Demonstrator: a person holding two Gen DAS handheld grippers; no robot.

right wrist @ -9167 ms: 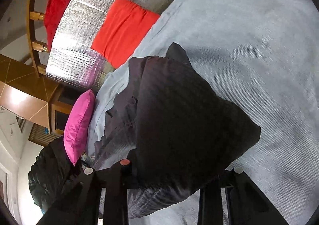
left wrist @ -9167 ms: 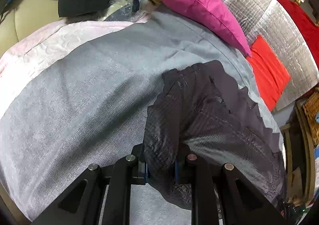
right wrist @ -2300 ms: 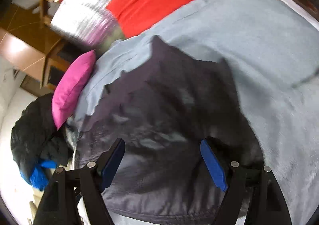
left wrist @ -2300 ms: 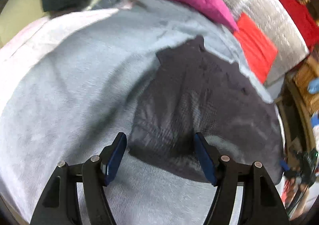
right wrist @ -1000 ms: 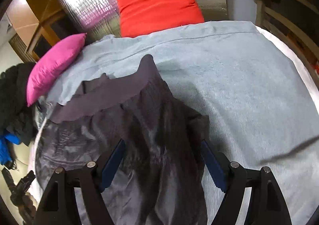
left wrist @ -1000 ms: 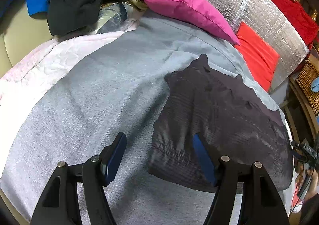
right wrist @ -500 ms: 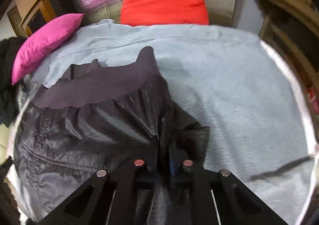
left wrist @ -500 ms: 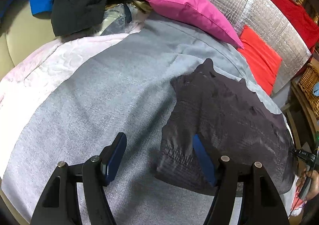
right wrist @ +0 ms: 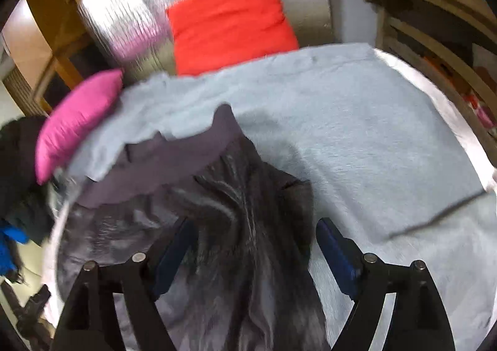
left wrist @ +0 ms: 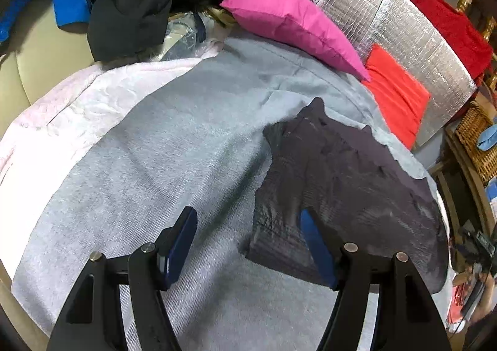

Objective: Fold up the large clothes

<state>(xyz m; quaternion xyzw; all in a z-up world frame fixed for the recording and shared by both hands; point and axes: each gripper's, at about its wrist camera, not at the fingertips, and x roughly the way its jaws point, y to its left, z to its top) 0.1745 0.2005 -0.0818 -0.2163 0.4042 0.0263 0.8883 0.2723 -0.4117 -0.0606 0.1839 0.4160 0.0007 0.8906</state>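
Dark garment (left wrist: 341, 183) spread on the grey blanket (left wrist: 174, 158) below the pink pillow (left wrist: 292, 24), no writing legible, left gripper (left wrist: 248, 245) held apart, right gripper (right wrist: 254, 260) jaws just opened, garment bunched between them unclamped.

Nothing readable anywhere, honestly. No text, label, brand, number or sign in either wrist view. Right view too smeared by motion blur to make out any lettering anyway.
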